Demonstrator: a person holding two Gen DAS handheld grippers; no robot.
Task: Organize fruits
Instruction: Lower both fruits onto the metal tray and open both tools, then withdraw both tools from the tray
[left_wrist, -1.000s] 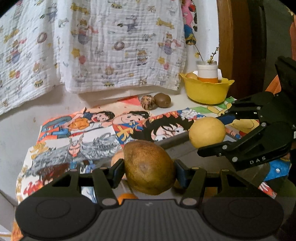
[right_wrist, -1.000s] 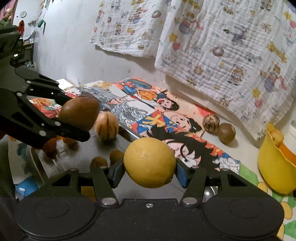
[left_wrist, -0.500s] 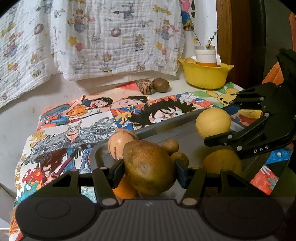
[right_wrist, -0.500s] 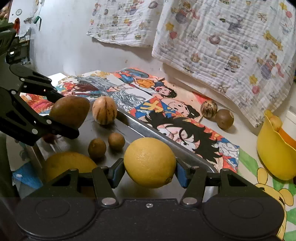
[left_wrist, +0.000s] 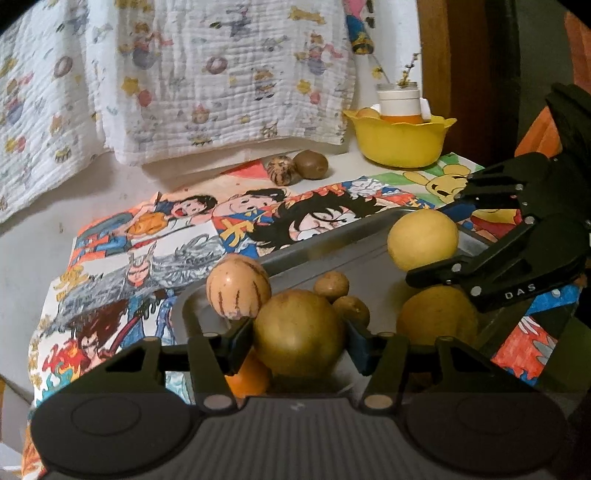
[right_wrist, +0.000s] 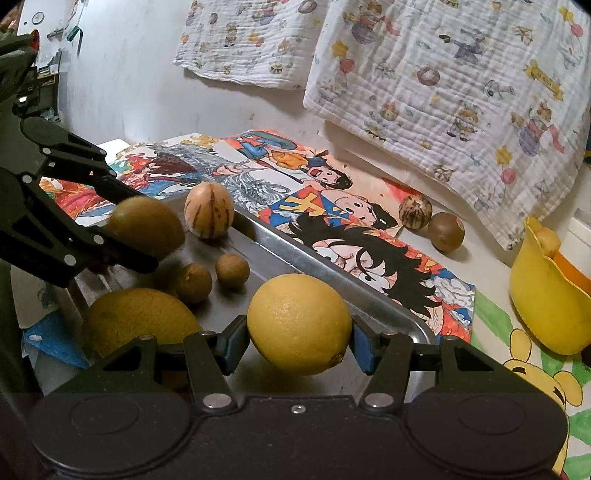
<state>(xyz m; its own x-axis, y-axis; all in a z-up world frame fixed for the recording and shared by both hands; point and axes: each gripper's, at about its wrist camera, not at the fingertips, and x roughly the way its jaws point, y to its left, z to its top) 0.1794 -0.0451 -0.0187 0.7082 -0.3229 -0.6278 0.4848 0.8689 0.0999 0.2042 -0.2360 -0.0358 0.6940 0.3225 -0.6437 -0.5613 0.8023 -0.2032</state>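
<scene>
Both fruits were best lowered onto bare metal of the tray (right_wrist: 332, 280), clear of fruit already there. The left gripper (left_wrist: 299, 334), its jaws just closing further, clenched a dull brown-green fruit (left_wrist: 299, 332); the right gripper (right_wrist: 299, 338) grasped a smooth yellow lemon (right_wrist: 299, 323), both above the tray

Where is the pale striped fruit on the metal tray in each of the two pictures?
Left wrist view: the pale striped fruit is left of centre, just up and left of the left claw's brown fruit.
Right wrist view: it is upper left of centre, at the tray's far corner.
Shared landmark: the yellow bowl.
</scene>
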